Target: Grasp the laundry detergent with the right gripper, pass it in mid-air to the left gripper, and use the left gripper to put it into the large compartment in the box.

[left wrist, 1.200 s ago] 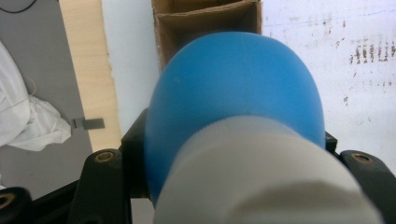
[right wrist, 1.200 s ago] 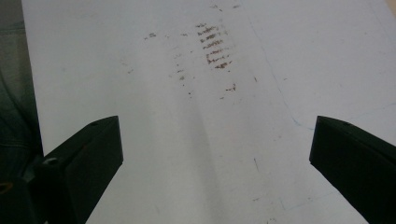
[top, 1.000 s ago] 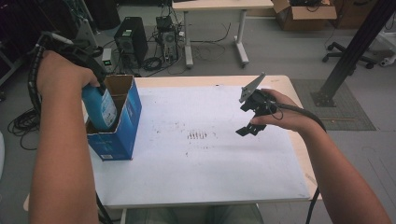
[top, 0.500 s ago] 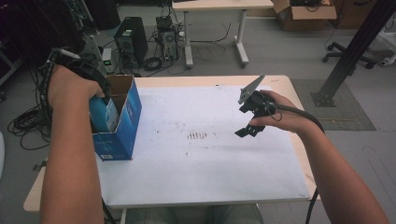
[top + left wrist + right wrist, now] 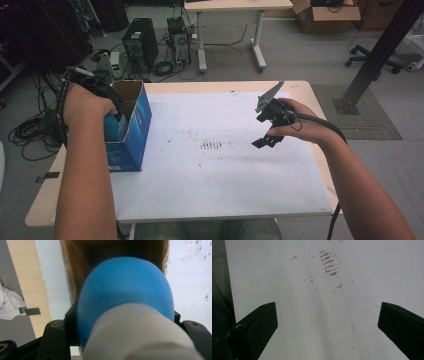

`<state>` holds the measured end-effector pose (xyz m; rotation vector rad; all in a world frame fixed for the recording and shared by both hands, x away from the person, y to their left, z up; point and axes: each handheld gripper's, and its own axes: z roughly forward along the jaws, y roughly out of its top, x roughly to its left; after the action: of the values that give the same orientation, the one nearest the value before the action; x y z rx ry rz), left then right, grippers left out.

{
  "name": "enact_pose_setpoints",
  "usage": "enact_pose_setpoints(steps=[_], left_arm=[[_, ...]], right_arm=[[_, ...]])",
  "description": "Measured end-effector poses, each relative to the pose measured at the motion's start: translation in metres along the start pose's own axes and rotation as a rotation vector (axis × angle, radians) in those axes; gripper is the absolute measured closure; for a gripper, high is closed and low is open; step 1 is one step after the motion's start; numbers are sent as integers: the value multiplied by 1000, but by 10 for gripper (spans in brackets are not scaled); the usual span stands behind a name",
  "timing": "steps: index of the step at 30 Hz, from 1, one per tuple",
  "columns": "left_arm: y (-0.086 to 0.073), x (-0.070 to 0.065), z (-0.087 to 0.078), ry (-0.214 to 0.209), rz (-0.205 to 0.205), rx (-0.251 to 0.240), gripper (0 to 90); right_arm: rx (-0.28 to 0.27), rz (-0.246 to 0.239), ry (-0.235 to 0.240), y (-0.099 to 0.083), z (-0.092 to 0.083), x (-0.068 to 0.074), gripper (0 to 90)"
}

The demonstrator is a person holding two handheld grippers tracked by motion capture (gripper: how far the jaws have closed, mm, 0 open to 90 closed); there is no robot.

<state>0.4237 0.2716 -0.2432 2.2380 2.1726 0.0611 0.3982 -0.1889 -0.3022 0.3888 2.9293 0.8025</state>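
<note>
- Left gripper (image 5: 107,95) held over the open top of the blue cardboard box (image 5: 131,131), at the left side of the surface (image 5: 225,190).
- Jaws pinching a blue plastic bottle (image 5: 125,290) with a white cap (image 5: 140,337); cap end toward the camera, rounded body pointing down into the brown interior of the box.
- Seen from the high view, bottle partly inside the box; contact with the box floor impossible to tell.
- Probably light and fairly stiff, judging from the smooth moulded plastic; full or empty not readable.
- Glossy, curved shoulder likely slippery; sliding between the jaws a risk if the squeeze loosens while tilted.
- Best hold probably where the body narrows toward the cap, or across the straight flank, not on the domed shoulder.
- Box walls thin cardboard, likely to flex or shift if nudged by the bottle or the jaws; standing upright, near the left edge of the white sheet.
- Right gripper (image 5: 267,125) hovering above the middle-right of the surface, well apart from the box.
- Jaws there spread wide, nothing between them; below, bare white sheet with a patch of brown smudges (image 5: 328,262).
</note>
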Motion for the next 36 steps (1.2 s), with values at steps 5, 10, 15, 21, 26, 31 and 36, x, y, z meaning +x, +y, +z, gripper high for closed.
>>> enact_pose_setpoints(steps=[5,10,15,21,26,31,36], left_arm=[[1,-1,11,-1,1,7,390],[2,-2,20,-8,4,16,391],[2,-1,27,-10,4,27,390],[2,1,35,-11,3,38,390],[2,4,38,-10,-1,42,390],[1,6,42,-13,-6,41,390],[1,5,48,-10,-2,52,390]], right_arm=[[-3,0,2,-1,2,0,26],[2,0,5,-1,4,0,27],[0,0,6,-2,5,0,27],[0,0,7,-2,5,0,27],[5,2,7,-2,6,1,27],[0,5,7,-1,6,1,26],[-2,1,9,0,6,2,27]])
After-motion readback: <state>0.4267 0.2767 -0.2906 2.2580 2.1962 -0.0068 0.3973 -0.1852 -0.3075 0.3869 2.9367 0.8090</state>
